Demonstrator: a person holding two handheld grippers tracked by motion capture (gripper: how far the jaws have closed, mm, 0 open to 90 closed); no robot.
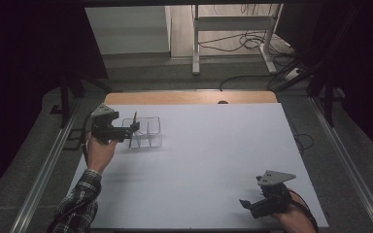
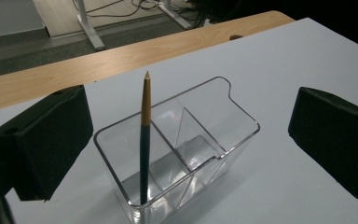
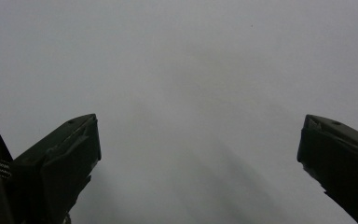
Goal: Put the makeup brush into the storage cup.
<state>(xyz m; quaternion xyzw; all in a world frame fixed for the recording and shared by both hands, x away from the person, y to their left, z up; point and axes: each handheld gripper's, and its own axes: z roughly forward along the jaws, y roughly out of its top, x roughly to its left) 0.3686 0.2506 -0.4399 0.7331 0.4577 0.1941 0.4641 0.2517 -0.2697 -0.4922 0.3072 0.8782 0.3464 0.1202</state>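
One pen point(image 2: 144, 140) upright in organizer point(image 2: 242, 135) | between open left tool point(image 2: 186, 149) jaws

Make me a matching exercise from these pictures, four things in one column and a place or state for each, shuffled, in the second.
1. pen
2. clear organizer
3. left gripper
4. right gripper

A. open, at the table's near right corner
B. divided into compartments, on the white table
C. standing upright in a compartment
D. open, jaws either side of the organizer

Pairs: 1-C, 2-B, 3-D, 4-A
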